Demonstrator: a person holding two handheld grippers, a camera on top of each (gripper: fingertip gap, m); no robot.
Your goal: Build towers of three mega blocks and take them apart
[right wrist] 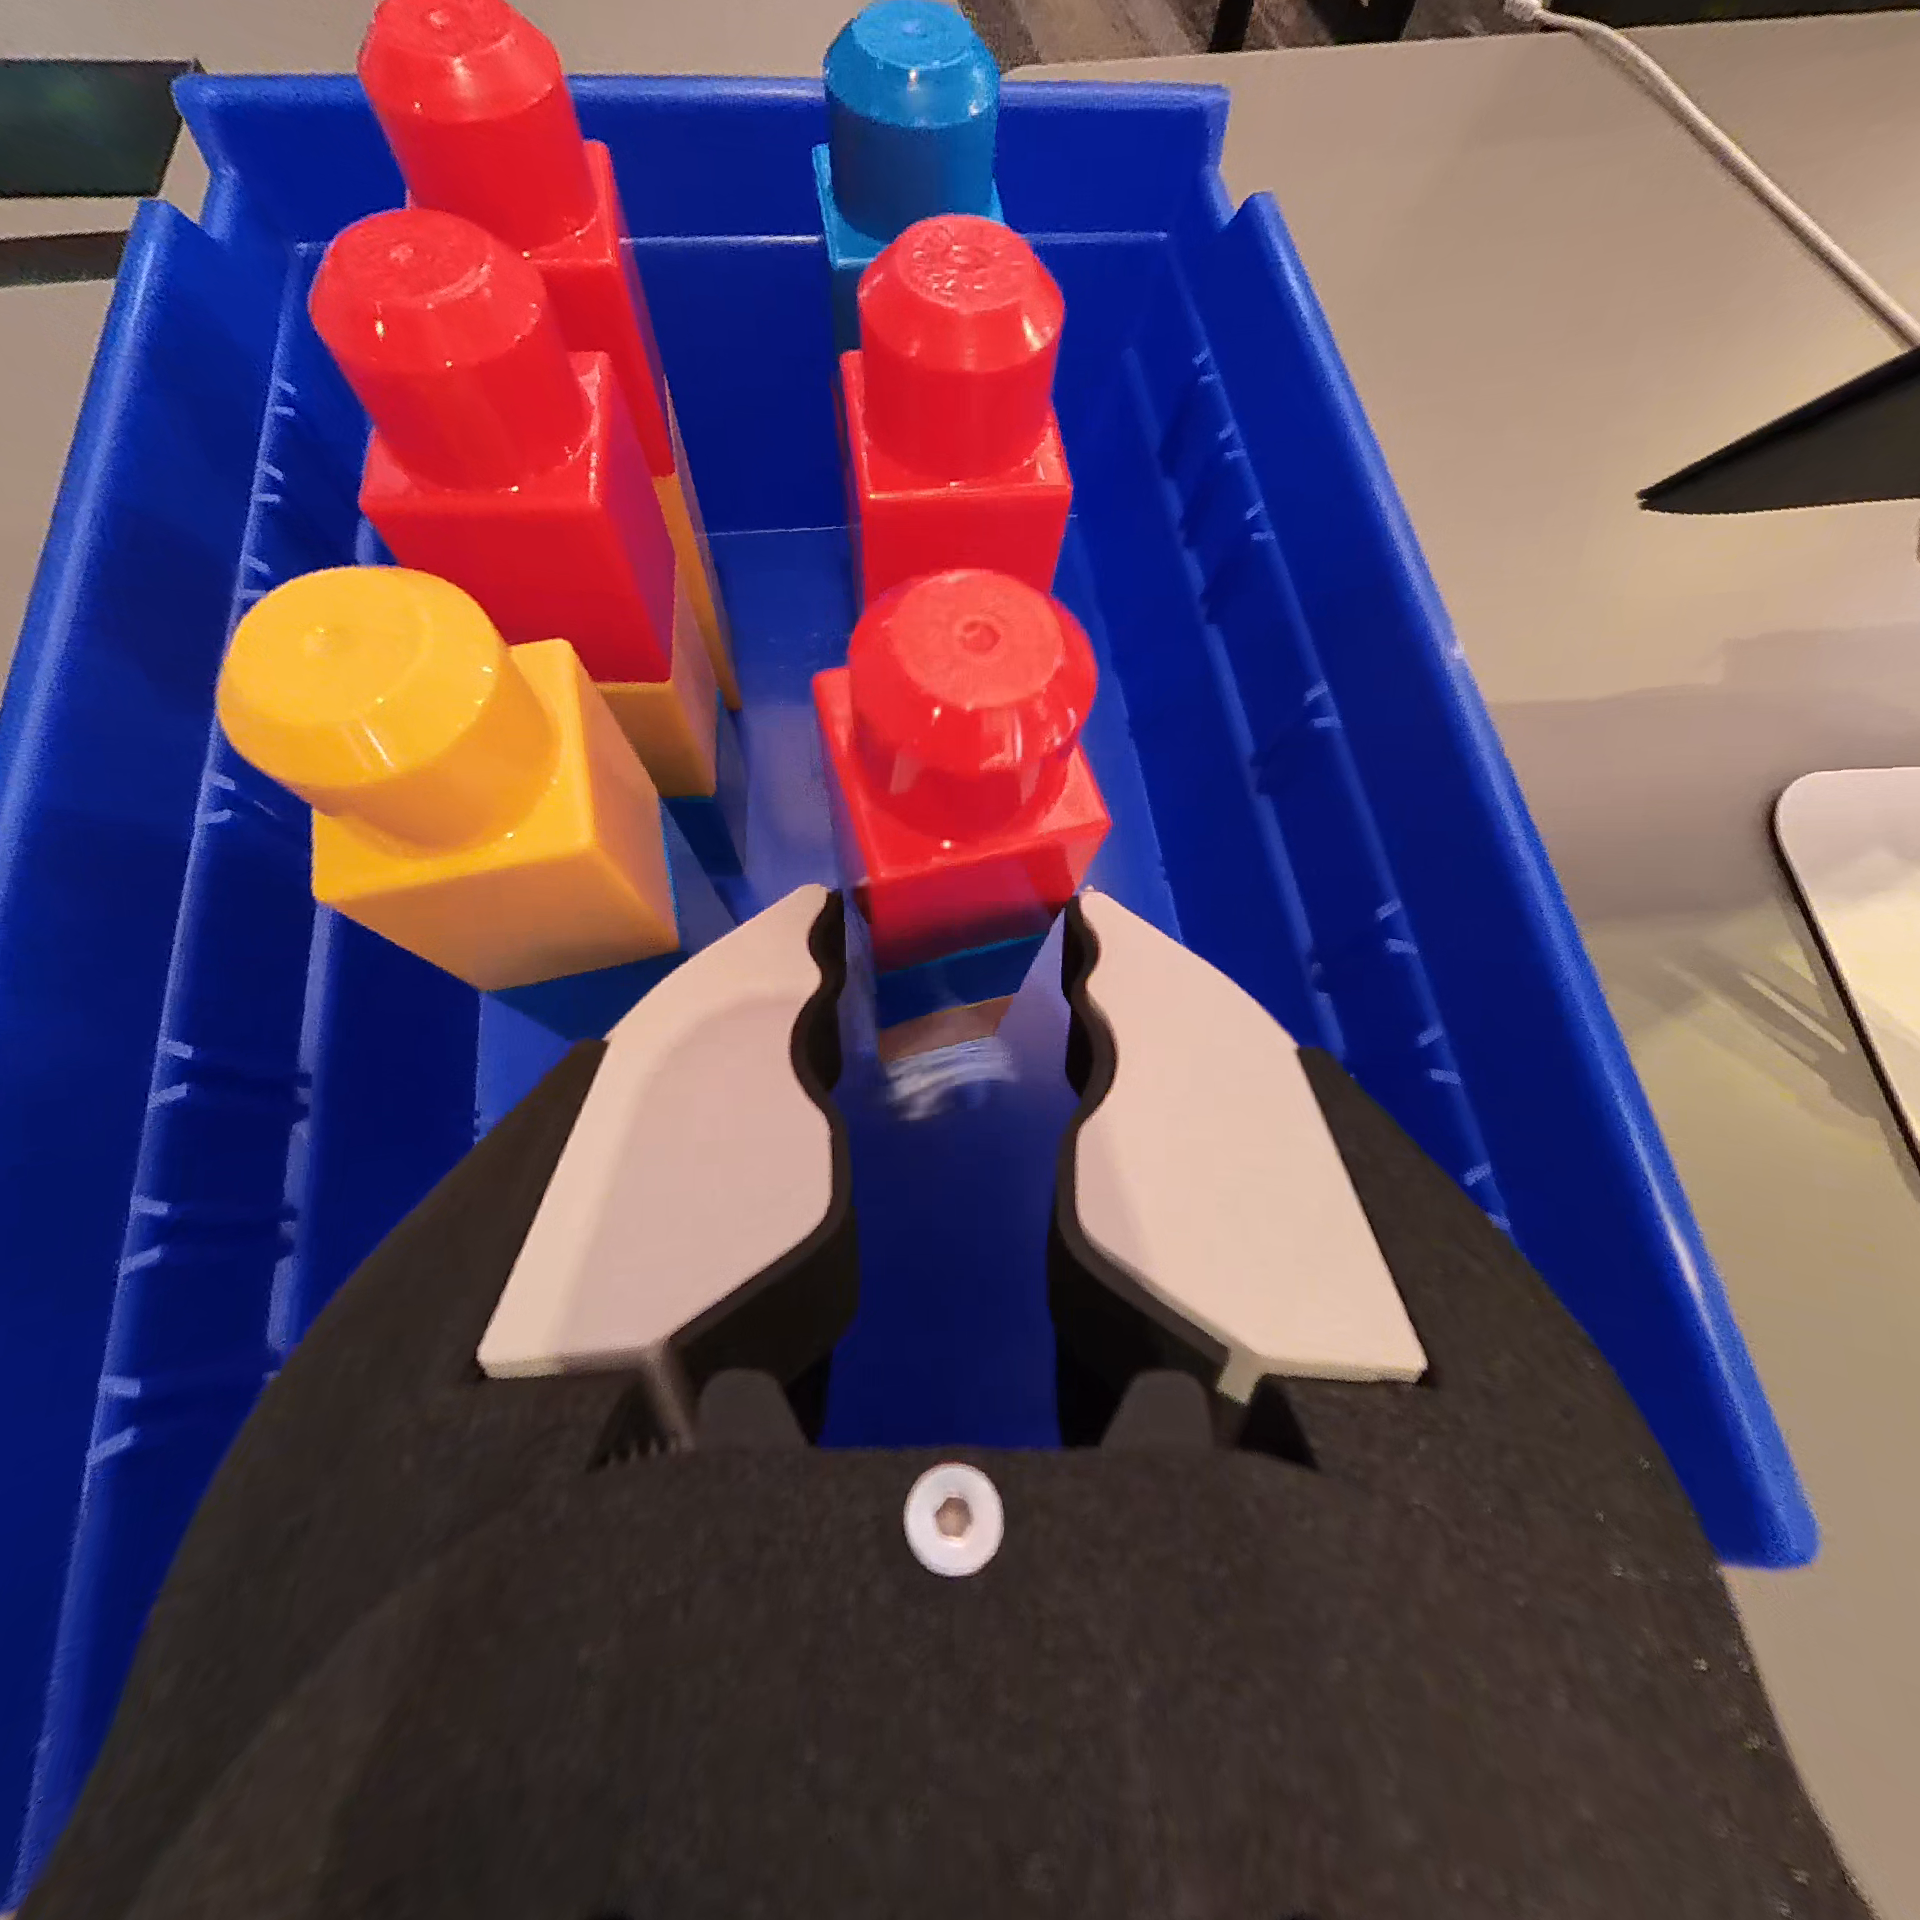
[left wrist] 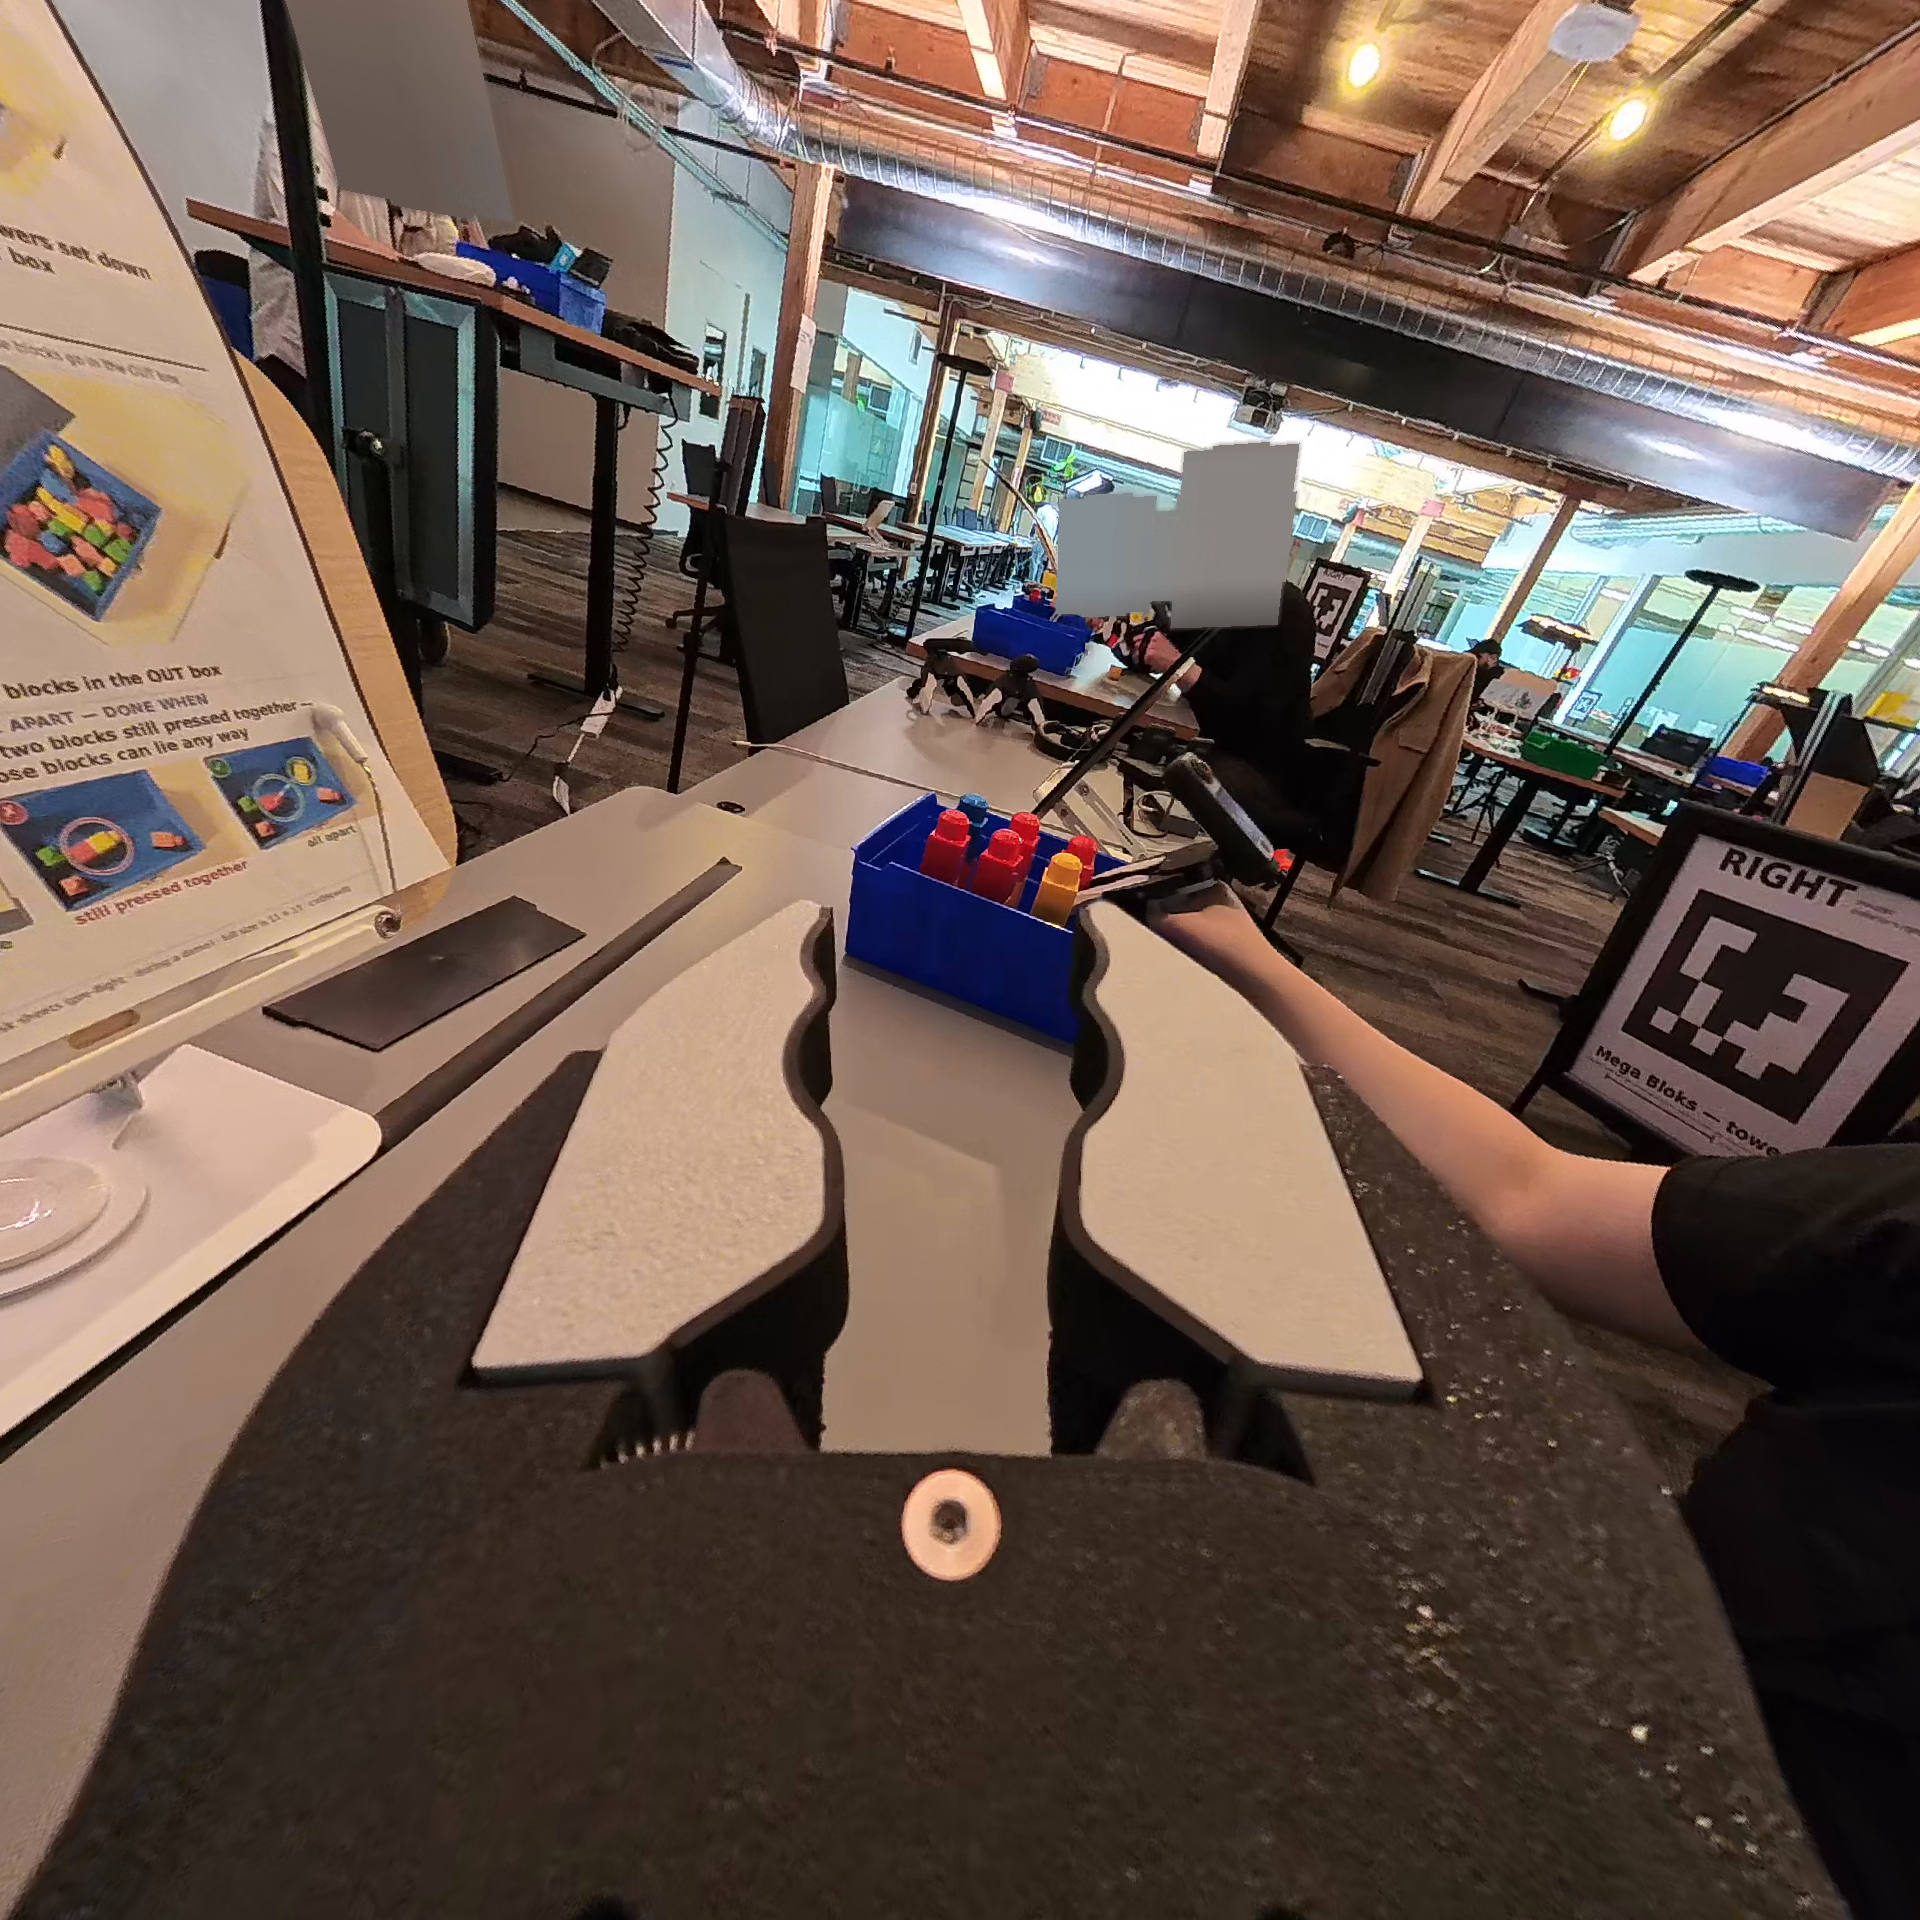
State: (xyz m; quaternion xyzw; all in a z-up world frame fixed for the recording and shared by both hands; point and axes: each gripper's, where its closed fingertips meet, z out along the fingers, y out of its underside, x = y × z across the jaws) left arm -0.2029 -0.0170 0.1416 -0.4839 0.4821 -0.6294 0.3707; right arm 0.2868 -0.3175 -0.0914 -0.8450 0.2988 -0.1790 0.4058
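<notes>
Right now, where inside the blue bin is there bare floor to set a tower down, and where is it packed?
Inside the blue bin, bare floor runs along the right wall, beside the red-topped towers, and under the right gripper at the near end. The left side is crowded: the yellow-topped tower and two red-topped ones stand close together.

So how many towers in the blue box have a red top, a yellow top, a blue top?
Red-topped towers: 4
Yellow-topped tower: 1
Blue-topped tower: 1
Total: 6 towers in the blue box
</notes>
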